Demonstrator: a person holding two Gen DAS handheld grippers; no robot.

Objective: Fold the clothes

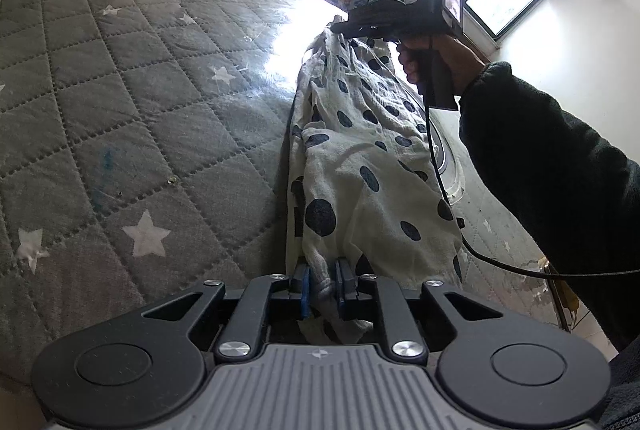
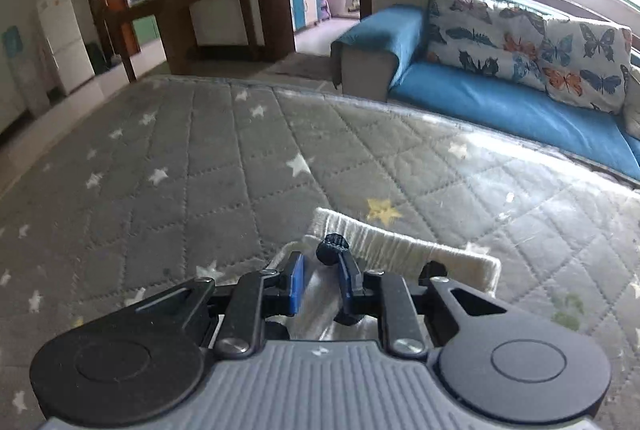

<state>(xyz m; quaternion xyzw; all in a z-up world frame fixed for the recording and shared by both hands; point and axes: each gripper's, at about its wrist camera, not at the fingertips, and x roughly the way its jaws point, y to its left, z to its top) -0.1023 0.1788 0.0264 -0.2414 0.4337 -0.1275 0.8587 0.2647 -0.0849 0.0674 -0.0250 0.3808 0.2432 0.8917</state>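
White cloth with big dark dots [image 1: 360,166] hung in the air, stretched between the two tongs, just above the grey starry mattress [image 1: 120,102]. It looked thin and soft, a bit like gauze, and full of crinkles. It was probably very light and floppy, so it would sag and bunch up wherever nobody held it.

The left gripper [image 1: 322,286] was pinched tight on a scrunched bit of the dotted cloth at the near end. The right gripper [image 1: 340,26] held the far end, up by the window, with a hand [image 1: 444,58] in a dark sleeve [image 1: 552,150] squeezing its handle. In the right wrist view, pale cloth sat between the blue pads [image 2: 297,288], and a ribbed white edge [image 2: 404,250] stuck out in front, so it was clamped on the cloth too.

Good places to hold such a soft thing would be its corners or its firmer edge. Held at only one spot, it would likely droop into a lump. It did not look slippery or easy to break.
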